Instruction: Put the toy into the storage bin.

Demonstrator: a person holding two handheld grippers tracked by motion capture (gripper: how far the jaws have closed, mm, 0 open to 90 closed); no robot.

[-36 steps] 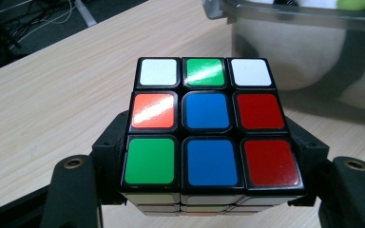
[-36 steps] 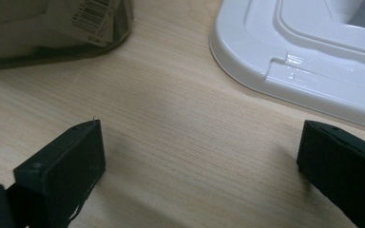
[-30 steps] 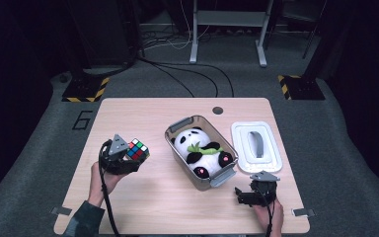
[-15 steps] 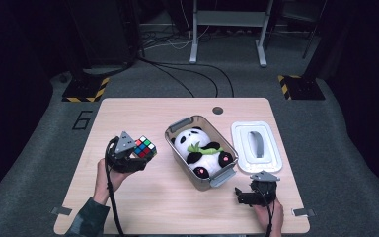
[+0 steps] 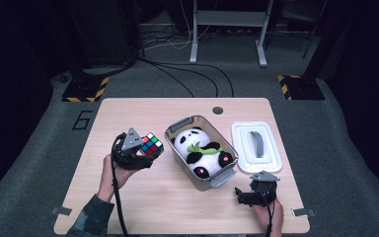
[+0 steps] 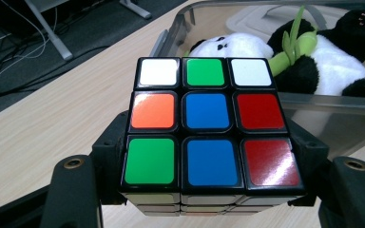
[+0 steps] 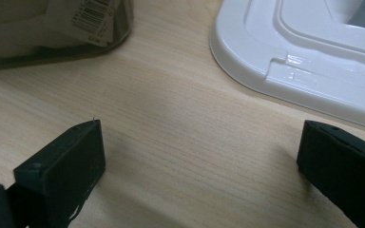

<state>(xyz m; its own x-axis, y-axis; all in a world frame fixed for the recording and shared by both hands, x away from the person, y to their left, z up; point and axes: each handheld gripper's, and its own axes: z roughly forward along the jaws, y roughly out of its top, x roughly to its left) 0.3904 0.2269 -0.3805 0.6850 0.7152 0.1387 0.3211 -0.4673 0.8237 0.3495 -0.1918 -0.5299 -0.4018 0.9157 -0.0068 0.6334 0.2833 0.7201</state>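
Note:
A scrambled Rubik's cube [image 5: 151, 144] [image 6: 206, 121] hangs just above the table, left of a clear plastic container [image 5: 177, 129]. My left gripper [image 5: 140, 153] [image 6: 208, 159] is shut on it, one jaw against each side. A panda plush [image 5: 202, 152] [image 6: 313, 52] holding green bamboo lies inside the container. My right gripper [image 5: 249, 194] [image 7: 199, 156] rests low at the table's front right with its jaws wide open over bare wood and nothing between them.
The container's white lid [image 5: 256, 146] [image 7: 309, 52] lies flat on the table to the right of it, just beyond my right gripper. The container's labelled corner [image 7: 52, 28] is close at that gripper's left. The wooden table [image 5: 128, 111] ends near both hands.
My left gripper has carried the cube to the right, toward the container, and a little higher. The right gripper has stayed where it was.

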